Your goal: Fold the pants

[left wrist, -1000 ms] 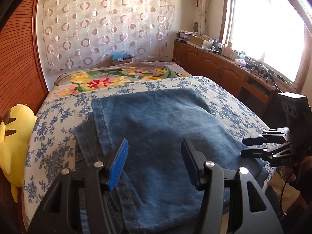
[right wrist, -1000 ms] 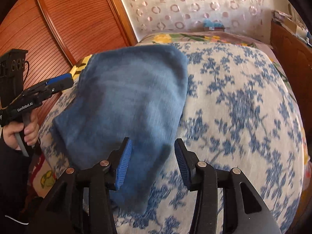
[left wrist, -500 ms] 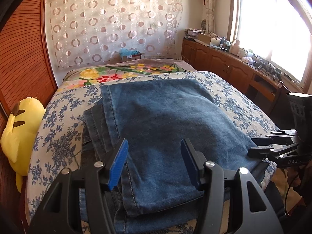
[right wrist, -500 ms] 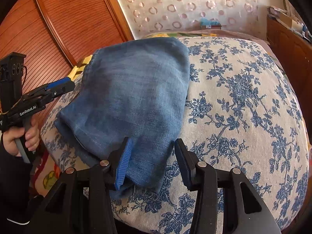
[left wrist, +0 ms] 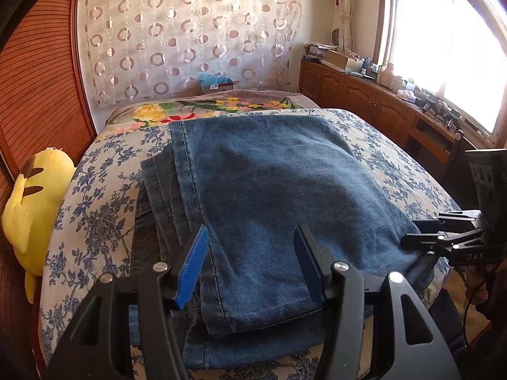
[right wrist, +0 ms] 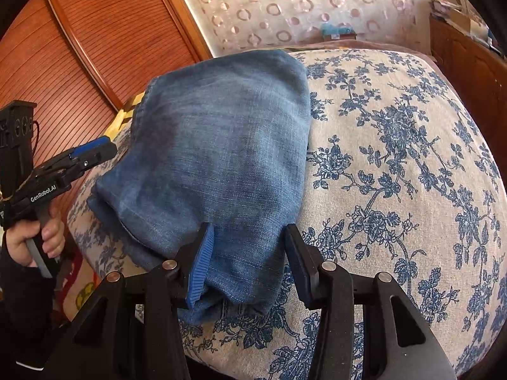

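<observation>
The blue denim pants [left wrist: 269, 196] lie folded in several layers on the bed, also seen in the right wrist view [right wrist: 221, 158]. My left gripper [left wrist: 250, 266] is open and empty, just above the near edge of the stack. My right gripper [right wrist: 247, 259] is open and empty over the pants' near corner. The right gripper also shows in the left wrist view [left wrist: 408, 237], at the stack's right edge. The left gripper shows in the right wrist view [right wrist: 104, 148], at the stack's left side.
The bed has a blue-floral cover [right wrist: 396, 158] and a bright flowered blanket [left wrist: 196, 109] at its far end. A yellow plush toy [left wrist: 31, 209] sits at the bed's left edge by a wooden panel wall [left wrist: 35, 95]. Wooden cabinets [left wrist: 380, 107] run under the window at right.
Both grippers have pulled back and up from the pants. The top fold of denim, lifted a second ago, now lies flat on the stack.
</observation>
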`<state>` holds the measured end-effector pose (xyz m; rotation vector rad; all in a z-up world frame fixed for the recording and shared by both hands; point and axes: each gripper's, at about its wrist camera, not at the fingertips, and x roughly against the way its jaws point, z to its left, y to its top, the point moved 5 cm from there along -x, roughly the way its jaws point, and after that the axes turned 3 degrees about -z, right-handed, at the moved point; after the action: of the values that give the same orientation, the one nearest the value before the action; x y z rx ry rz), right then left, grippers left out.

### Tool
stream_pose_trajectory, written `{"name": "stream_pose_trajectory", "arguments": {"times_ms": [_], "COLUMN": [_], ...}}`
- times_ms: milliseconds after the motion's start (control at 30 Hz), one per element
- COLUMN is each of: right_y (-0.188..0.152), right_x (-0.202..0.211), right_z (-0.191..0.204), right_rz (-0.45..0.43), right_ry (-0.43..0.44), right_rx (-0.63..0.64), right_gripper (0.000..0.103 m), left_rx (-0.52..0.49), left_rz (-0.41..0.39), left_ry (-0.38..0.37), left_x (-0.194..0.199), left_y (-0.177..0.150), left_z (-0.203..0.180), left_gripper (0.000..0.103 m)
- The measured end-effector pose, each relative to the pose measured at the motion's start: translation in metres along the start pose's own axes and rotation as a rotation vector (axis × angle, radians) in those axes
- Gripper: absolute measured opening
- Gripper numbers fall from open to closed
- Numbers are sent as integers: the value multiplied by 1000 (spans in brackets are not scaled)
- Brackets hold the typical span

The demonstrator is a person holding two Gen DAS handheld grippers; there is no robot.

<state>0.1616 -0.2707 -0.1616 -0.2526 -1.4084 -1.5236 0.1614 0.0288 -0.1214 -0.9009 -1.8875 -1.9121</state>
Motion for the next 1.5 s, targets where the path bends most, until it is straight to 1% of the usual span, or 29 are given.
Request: {"name": "stream_pose_trajectory", "arguments": {"times_ms": [233, 333, 400, 467, 500, 567, 733, 833, 967, 1100, 1300, 1500], "right_y": [-2, -1, 0, 3, 4, 5, 11, 19, 38, 58, 92, 117], "right_x": [0, 0, 2, 4, 5, 6, 13, 21, 27, 33, 34, 18], "right_z": [0, 1, 0, 0, 0, 2, 8, 12, 22, 39, 78, 145], "right_rz": [-2, 0, -17, -36, -41, -50, -79, -104, -130, -164, -207, -226], "right_ry": [-3, 2, 4, 24, 25, 26, 22, 26, 30, 36, 73, 133], "right_rx": [-7, -7, -20, -35, -36, -29, -13, -11, 8, 44, 106, 220], "right_gripper": [46, 40, 29, 20, 17, 15, 11, 10, 8, 8, 7, 6], "left_rx": [6, 26, 35, 40, 44, 48, 69, 84, 107, 123, 183, 224], "left_rz": [46, 67, 79, 84, 84, 83, 74, 50, 13, -19, -66, -94], "left_ry": [22, 35, 38, 43, 42, 41, 35, 31, 39, 80, 127, 160], "left_x": [-10, -13, -14, -14, -13, -12, -5, 5, 23, 42, 66, 83], "left_y": [-24, -33, -38, -42, -43, -45, -49, -50, -46, -43, -44, -50], "left_z": [5, 13, 17, 19, 20, 23, 30, 35, 49, 65, 104, 128], "left_gripper": [56, 56, 56, 56, 56, 56, 56, 56, 56, 56, 56, 56]}}
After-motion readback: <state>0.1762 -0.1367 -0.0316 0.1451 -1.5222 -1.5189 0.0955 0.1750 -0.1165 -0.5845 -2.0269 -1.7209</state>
